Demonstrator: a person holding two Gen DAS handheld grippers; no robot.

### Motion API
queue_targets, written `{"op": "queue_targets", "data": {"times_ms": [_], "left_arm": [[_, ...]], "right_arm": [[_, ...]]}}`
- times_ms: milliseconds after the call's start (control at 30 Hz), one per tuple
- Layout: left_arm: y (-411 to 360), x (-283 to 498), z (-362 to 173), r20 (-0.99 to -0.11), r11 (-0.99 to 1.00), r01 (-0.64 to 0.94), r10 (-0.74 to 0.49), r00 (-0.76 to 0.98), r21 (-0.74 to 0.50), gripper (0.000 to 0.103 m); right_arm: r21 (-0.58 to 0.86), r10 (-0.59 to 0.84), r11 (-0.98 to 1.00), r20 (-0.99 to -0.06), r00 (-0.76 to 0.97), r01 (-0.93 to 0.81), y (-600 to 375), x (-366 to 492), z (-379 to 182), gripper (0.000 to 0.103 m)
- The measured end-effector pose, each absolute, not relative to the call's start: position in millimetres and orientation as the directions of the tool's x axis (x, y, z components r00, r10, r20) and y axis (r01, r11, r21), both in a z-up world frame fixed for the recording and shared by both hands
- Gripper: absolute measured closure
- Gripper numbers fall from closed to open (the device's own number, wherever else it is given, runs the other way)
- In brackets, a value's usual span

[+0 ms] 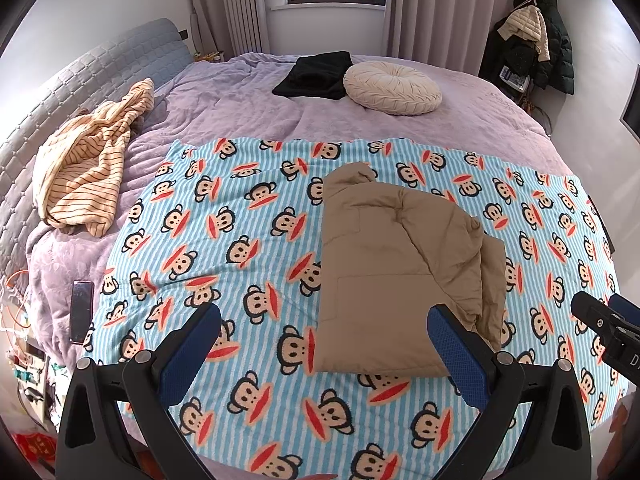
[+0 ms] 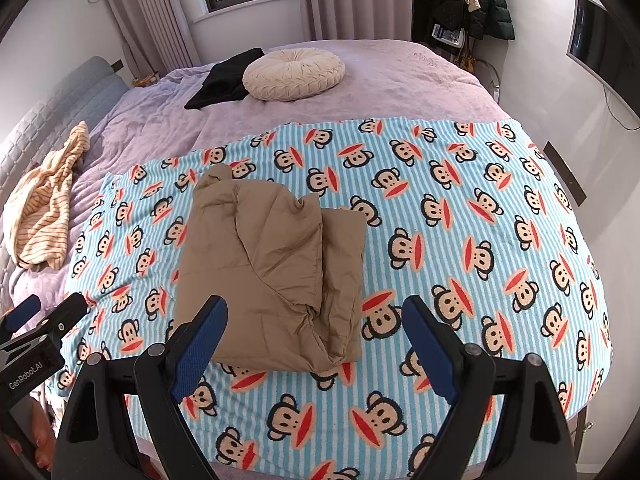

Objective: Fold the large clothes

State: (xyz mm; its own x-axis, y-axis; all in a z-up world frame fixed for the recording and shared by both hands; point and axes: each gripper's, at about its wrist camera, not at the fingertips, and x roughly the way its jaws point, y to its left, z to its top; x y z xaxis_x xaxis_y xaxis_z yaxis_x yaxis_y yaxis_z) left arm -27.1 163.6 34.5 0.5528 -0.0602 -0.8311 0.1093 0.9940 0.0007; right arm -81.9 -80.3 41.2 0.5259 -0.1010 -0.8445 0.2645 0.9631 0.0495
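Observation:
A tan padded jacket lies folded into a compact block on the blue striped monkey-print blanket; the right wrist view shows the same jacket on the blanket. My left gripper hangs open above the blanket's near edge, its right pad over the jacket's near corner, nothing between the fingers. My right gripper is open too, jaws wide, hovering over the jacket's near right edge without touching it. Each gripper's tip shows at the other view's side.
A striped cream garment lies crumpled at the left by the grey headboard. A black folded cloth and a round cream cushion sit at the bed's far side. A phone lies at the left edge. Coats hang in the corner.

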Motion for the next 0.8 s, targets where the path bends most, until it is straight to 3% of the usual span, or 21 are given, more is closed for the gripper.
{"op": "queue_targets", "data": {"times_ms": [800], "left_arm": [[166.1, -26.7, 33.1, -0.834, 0.995, 0.095, -0.057, 0.549, -0.006, 0.0]], "right_arm": [[0.051, -0.1, 0.963, -0.845, 0.525, 0.265, -81.3, -81.3, 40.7, 0.012]]}}
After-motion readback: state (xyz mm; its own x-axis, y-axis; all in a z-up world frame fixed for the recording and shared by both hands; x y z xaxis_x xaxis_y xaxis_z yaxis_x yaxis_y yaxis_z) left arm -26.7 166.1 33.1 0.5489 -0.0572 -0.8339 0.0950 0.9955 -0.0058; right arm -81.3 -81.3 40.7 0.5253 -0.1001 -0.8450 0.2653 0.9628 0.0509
